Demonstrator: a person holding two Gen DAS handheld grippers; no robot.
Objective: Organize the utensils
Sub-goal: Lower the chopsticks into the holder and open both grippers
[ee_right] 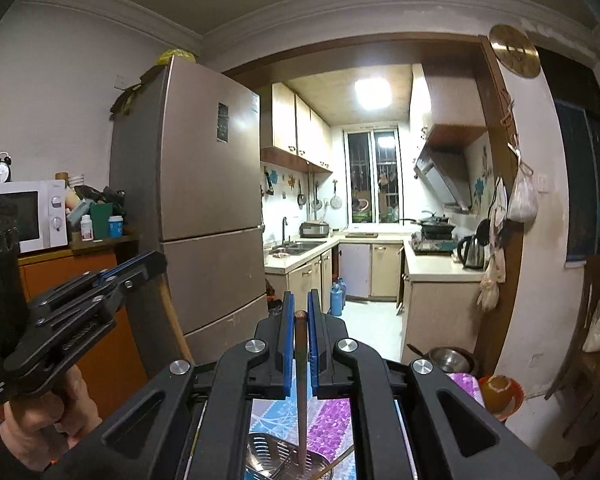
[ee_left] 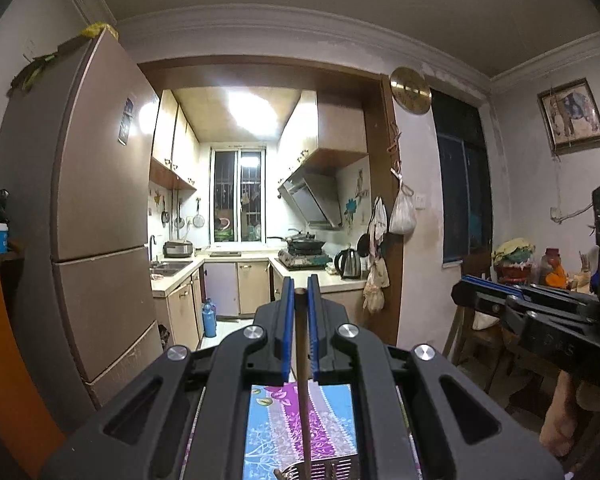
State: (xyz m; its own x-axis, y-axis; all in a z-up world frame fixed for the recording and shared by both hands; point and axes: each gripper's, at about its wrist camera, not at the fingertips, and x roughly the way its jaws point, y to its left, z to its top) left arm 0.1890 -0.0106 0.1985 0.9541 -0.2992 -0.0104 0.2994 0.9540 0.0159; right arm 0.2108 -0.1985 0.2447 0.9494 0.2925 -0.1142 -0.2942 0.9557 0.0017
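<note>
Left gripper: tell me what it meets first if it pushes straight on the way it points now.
Nothing close. The left gripper, shut on a wooden utensil handle, points level into the kitchen; the counter lies nearest that line, though depth is unclear.

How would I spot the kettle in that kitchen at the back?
Look through the brown-framed doorway into the lit kitchen, then along the right-hand counter. Past the stove with the dark wok, at the counter's near end beside the doorframe, stands the kettle. It is the only shiny steel thing there, with a black handle and lid.
</note>
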